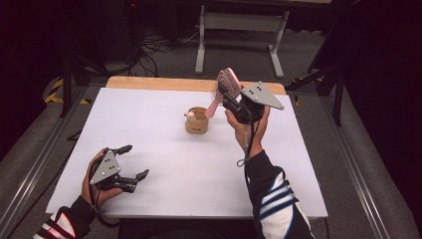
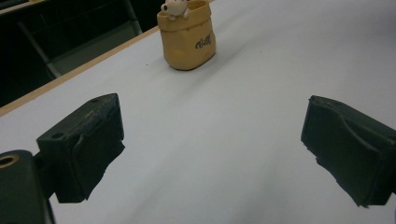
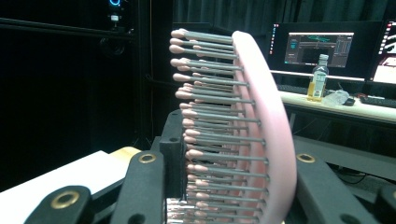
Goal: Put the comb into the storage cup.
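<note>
A pink hairbrush (image 1: 228,80) with grey, pink-tipped bristles is held up in the air, and my right gripper (image 1: 226,97) is shut on its head. The handle slants down toward a small tan pouch-shaped cup (image 1: 196,121). In the right gripper view the brush (image 3: 264,121) stands upright between the black jaws, bristles facing left. The cup stands at the middle of the white table top (image 1: 164,149). My left gripper (image 1: 135,161) rests near the front left of the table, open with nothing in it. In the left gripper view its jaws spread wide, with the cup (image 2: 187,39) ahead and a small white toy (image 2: 175,7) peeking from it.
A wooden strip (image 1: 164,83) borders the far edge of the table. A white metal frame (image 1: 239,30) stands on the floor behind it, with cables beside it. In the right gripper view a desk carries monitors (image 3: 320,49) and a bottle (image 3: 317,81).
</note>
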A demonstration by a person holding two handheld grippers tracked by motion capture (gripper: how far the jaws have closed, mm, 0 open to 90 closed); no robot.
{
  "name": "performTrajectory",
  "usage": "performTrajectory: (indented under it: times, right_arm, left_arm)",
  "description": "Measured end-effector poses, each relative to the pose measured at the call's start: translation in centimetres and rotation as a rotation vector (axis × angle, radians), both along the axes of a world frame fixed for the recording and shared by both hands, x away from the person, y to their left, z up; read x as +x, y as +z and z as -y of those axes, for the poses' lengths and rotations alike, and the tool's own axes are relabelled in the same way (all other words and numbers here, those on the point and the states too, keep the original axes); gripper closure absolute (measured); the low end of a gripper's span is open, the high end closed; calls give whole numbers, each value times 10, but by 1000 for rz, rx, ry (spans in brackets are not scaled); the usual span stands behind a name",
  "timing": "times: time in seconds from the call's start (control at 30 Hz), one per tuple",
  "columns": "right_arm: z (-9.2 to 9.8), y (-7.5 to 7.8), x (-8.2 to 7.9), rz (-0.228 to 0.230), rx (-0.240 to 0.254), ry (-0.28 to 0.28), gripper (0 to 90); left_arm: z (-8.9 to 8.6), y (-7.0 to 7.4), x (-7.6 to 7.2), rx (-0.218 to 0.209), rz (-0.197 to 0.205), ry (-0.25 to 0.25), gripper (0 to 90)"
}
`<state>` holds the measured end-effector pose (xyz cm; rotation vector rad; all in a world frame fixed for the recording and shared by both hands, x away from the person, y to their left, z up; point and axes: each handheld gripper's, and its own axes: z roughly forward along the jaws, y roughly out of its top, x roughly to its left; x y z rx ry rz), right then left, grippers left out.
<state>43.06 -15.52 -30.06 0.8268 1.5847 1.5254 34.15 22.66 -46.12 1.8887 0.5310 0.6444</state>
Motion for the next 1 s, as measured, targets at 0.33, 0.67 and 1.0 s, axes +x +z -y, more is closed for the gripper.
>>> performTrajectory:
  times: [0.33,0.67,1.0]
  right_arm:
    - [-9,-7,10,-16,24,-15,638]
    - [-24,-19,19,-36,13,-33,638]
    - [-34,-30,27,-65,-5,-51,638]
  left_arm:
    - [2,0,-1,14,14,5,64]
    - [2,1,-1,12,17,4,68]
    - [2,1,-1,14,13,0,66]
